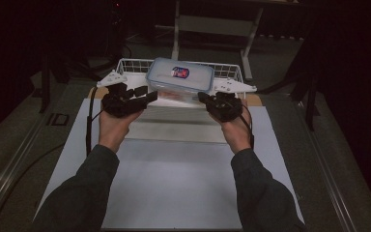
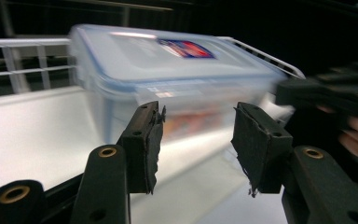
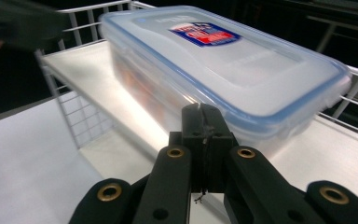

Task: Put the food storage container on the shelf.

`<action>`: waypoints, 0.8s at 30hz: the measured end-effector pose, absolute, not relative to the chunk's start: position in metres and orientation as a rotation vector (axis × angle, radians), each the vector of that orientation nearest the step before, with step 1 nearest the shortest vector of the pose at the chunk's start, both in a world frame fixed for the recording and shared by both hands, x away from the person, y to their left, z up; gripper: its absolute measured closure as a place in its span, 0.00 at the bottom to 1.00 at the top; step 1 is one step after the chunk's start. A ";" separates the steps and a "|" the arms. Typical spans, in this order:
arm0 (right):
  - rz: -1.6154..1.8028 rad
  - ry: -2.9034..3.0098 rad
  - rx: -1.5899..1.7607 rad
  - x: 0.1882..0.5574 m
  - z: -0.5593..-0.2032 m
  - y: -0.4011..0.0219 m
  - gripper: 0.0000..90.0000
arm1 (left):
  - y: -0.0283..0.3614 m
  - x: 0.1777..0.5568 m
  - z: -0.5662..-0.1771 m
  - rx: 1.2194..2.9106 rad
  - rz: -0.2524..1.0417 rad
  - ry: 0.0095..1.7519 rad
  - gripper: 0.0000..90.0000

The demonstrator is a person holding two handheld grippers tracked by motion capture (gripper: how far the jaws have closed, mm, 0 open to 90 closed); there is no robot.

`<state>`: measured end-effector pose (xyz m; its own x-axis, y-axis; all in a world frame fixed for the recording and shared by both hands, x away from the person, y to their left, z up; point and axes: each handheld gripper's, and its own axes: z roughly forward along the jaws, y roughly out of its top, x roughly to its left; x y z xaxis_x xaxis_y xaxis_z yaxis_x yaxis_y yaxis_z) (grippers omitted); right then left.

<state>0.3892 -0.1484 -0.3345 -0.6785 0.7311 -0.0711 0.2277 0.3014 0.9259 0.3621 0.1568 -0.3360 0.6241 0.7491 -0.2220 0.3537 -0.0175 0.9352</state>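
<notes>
My right tongs (image 3: 204, 140) are clenched, the two pads pressed flat against each other with nothing between them, their tips just at the near lower edge of the plastic container (image 3: 223, 70); I cannot tell whether they touch it. My left tongs (image 2: 198, 144) stand released, the jaws parted with a clear gap, and the container (image 2: 168, 79) shows through that gap a little beyond the pads, blurred.

From above, the left tongs (image 1: 142, 95) point right and slightly away from me toward the container's left end, the right tongs (image 1: 206, 99) point left toward its right end. Both hands are raised palm-up under their tools, the left hand (image 1: 112, 126) and the right hand (image 1: 235, 128) angled inward, forearms in dark sleeves coming up from the near edge and spread apart.

The container (image 1: 179, 76), clear with a blue-rimmed lid and a red and blue label, sits between the two tongs inside the white wire basket (image 1: 130, 64) at the far end of the tabletop (image 1: 174, 183). A white sheet covers the tabletop in front of me. In the left gripper view the right tongs (image 2: 326, 91) show dark and blurred at the right edge.
</notes>
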 end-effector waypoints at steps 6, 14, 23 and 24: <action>1.313 2.079 0.906 0.391 -0.342 -0.160 0.97 | 0.163 0.343 -0.346 1.650 0.365 0.905 0.56; 1.260 2.209 0.819 0.369 -0.360 -0.167 0.71 | 0.179 0.318 -0.362 1.723 0.413 0.906 0.54; 1.232 2.308 0.833 0.332 -0.386 -0.180 0.39 | 0.196 0.286 -0.389 1.804 0.445 0.923 0.50; 1.232 2.308 0.833 0.332 -0.386 -0.180 0.39 | 0.196 0.286 -0.389 1.804 0.445 0.923 0.49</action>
